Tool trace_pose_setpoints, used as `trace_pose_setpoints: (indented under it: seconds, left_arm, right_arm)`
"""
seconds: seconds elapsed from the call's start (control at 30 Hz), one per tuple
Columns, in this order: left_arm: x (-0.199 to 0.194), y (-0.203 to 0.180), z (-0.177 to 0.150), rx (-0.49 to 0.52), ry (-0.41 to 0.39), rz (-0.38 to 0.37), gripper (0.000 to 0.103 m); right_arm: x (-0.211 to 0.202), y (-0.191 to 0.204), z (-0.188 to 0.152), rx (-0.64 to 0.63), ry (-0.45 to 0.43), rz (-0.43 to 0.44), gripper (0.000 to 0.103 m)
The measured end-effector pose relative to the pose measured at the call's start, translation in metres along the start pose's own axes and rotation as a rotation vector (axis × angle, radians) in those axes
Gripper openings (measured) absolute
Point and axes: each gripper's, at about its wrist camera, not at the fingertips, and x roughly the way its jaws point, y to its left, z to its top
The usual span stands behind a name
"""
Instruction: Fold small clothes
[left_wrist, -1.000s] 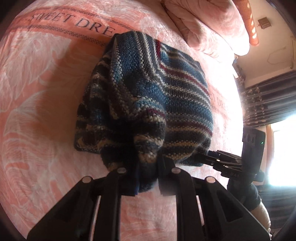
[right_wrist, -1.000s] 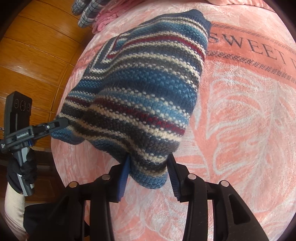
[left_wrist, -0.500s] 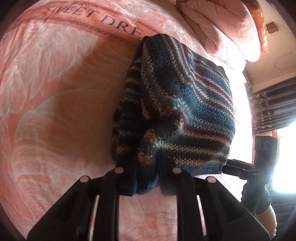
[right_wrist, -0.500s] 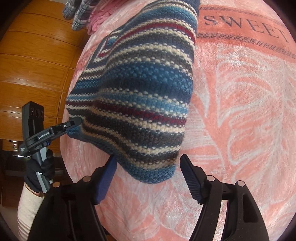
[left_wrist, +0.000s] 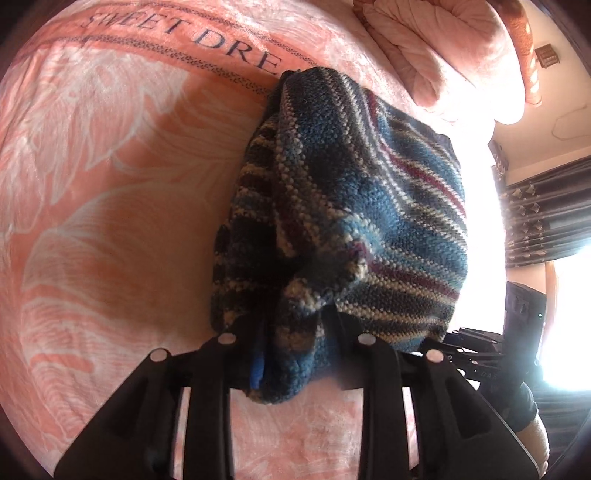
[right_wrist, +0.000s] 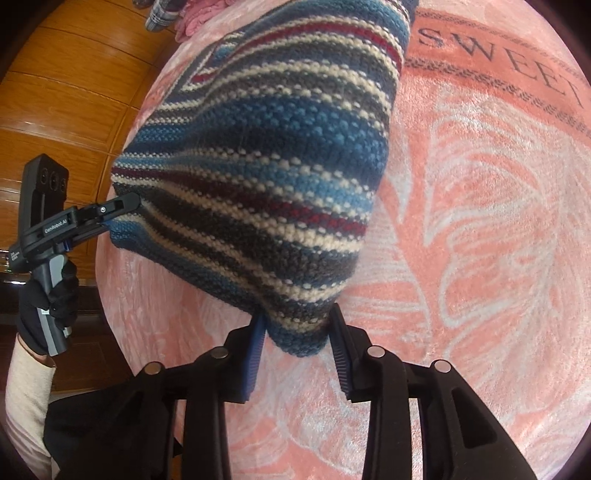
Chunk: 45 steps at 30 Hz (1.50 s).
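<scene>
Right gripper (right_wrist: 297, 341) re-closed on knit sweater (right_wrist: 266, 177) | left gripper (left_wrist: 291, 345) pinching (bunched hem)

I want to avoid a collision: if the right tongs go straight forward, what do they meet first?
The striped knit garment: its corner already sits between the right tongs. Beyond it probably lies the pink blanket.

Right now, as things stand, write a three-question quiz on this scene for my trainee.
1. True or false: the striped sweater lies flat on the blanket, untouched.
2. Which word on the blanket shows in the right wrist view? A) HOME B) SWEET C) LOVE
3. Which gripper pinches the sweater's corner at the left of the right wrist view?
Key: 1 false: the left gripper and the right gripper each clamp a corner; 2 B; 3 the left gripper.
</scene>
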Motion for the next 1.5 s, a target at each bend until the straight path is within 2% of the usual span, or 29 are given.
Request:
trace_pose_setpoints:
  seconds: [0.07,0.17,0.27,0.43,0.57,0.63,0.67,0.7,0.73,0.77,0.87,0.97,1.07,1.13,1.17,1.23,1.33,1.37,1.4,1.47,1.5]
  left_arm:
    - [-0.018,0.006,0.005,-0.022,-0.04,-0.062,0.059]
    - [-0.037,0.018,0.016,-0.086,-0.108,-0.12,0.06]
    - [-0.036,0.022,0.031,-0.109,-0.158,-0.074,0.06]
    - [-0.011,0.008,0.06,-0.027,-0.144,0.003,0.06]
    - [0.004,0.005,0.078,-0.029,-0.158,-0.066,0.069]
    - [0.014,0.003,0.084,-0.042,-0.147,-0.07,0.068]
    - [0.018,0.003,0.084,-0.049,-0.146,-0.08,0.062]
    - [0.021,0.003,0.085,-0.056,-0.141,-0.092,0.043]
    - [0.024,0.002,0.086,-0.061,-0.138,-0.087,0.028]
    - [0.024,-0.001,0.087,-0.057,-0.142,-0.087,0.005]
    - [0.005,-0.013,0.087,-0.001,-0.235,-0.077,0.004]
    - [-0.007,-0.014,0.089,0.015,-0.293,-0.008,0.004]
    - [0.01,0.002,0.086,0.002,-0.237,0.056,0.004]
    - [0.018,0.01,0.083,-0.011,-0.213,0.054,0.004]
    - [0.018,0.01,0.083,-0.011,-0.213,0.044,0.005]
    - [0.012,0.005,0.084,-0.001,-0.204,0.022,0.013]
    - [-0.002,-0.004,0.082,0.032,-0.203,-0.009,0.037]
    - [-0.005,-0.005,0.081,0.038,-0.184,-0.035,0.054]
    - [-0.008,-0.007,0.079,0.047,-0.167,-0.055,0.064]
    - [-0.011,-0.008,0.074,0.075,-0.14,-0.063,0.065]
    - [-0.011,-0.007,0.072,0.079,-0.128,-0.054,0.07]
  right_arm:
    - [-0.013,-0.008,0.007,0.029,-0.016,0.043,0.054]
    - [-0.03,-0.017,0.016,0.055,-0.063,0.059,0.056]
    - [-0.039,-0.03,0.023,0.094,-0.089,0.048,0.057]
    - [-0.041,-0.045,0.024,0.122,-0.091,0.04,0.057]
    - [-0.044,-0.055,0.016,0.107,-0.092,0.017,0.057]
    - [-0.045,-0.063,0.014,0.119,-0.094,0.017,0.057]
    - [-0.045,-0.066,0.013,0.124,-0.094,0.015,0.057]
    - [-0.044,-0.068,0.014,0.127,-0.094,0.012,0.057]
    - [-0.044,-0.069,0.014,0.131,-0.093,0.01,0.057]
    - [-0.043,-0.069,0.014,0.132,-0.092,0.009,0.057]
    - [-0.042,-0.067,0.015,0.128,-0.093,0.002,0.057]
    - [-0.039,-0.062,0.018,0.125,-0.099,0.001,0.057]
    - [-0.038,-0.058,0.019,0.117,-0.101,-0.005,0.057]
    - [-0.038,-0.055,0.02,0.108,-0.101,-0.013,0.057]
    - [-0.037,-0.054,0.02,0.107,-0.101,-0.014,0.057]
    - [-0.038,-0.052,0.021,0.108,-0.105,-0.011,0.057]
    - [-0.04,-0.049,0.022,0.113,-0.114,0.003,0.058]
    - [-0.042,-0.049,0.024,0.115,-0.118,0.009,0.06]
    - [-0.045,-0.049,0.024,0.116,-0.127,0.016,0.061]
    - [-0.05,-0.052,0.026,0.12,-0.151,0.038,0.063]
    - [-0.053,-0.053,0.026,0.126,-0.165,0.056,0.067]
